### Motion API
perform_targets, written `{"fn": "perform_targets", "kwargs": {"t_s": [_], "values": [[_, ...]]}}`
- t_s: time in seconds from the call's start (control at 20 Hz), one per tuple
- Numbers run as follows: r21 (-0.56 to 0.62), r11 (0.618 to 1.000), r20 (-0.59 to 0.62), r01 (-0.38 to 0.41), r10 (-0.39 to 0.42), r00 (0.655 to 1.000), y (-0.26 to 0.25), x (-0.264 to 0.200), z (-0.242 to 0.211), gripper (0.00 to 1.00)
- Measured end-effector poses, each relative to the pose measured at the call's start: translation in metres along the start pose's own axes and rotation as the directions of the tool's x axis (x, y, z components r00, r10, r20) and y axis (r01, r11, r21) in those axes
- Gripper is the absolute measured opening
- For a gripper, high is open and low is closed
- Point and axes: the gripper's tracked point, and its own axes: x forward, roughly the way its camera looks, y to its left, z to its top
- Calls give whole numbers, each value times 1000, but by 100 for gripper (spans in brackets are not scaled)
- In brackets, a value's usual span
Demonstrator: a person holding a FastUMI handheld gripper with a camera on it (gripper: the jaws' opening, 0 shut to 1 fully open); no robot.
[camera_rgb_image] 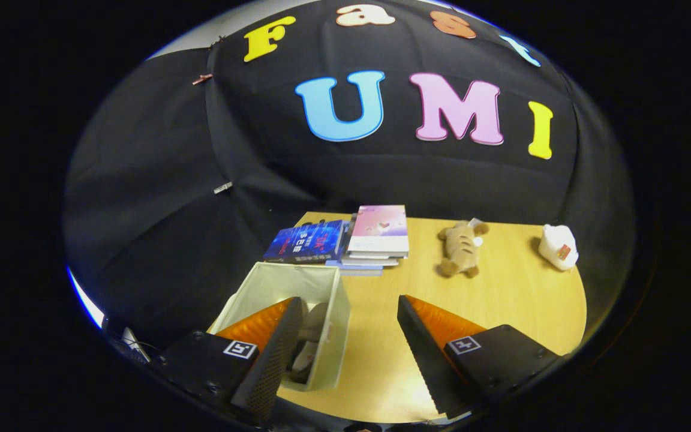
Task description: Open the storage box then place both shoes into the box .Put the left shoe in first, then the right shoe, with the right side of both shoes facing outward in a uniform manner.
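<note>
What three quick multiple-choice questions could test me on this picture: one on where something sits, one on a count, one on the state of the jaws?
1. Where is the cream fabric storage box?
A. On the stack of books
B. By the left finger, at the wooden table's left edge
C. Beyond the toys

2. How many soft toys lie on the table?
A. One
B. Two
C. Four

3. How do the jaws of the gripper stand?
A. Open, holding nothing
B. Shut on a book
C. Shut on a toy

Answers: 1 B, the left finger overlaps the box. 2 B, a brown striped plush animal and a white plush toy. 3 A, bare table shows between the fingers.
</note>
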Motion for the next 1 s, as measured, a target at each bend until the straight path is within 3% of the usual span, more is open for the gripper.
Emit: {"fn": "perform_targets", "kwargs": {"t_s": [0.2, 0.5, 1.0], "values": [[-27, 997, 113, 73, -69, 991, -52, -28, 19, 99], [-48, 987, 283, 152, -132, 950, -98, -82, 48, 99], [-92, 963, 371, 255, -204, 906, -127, -126, 43, 99]]}}
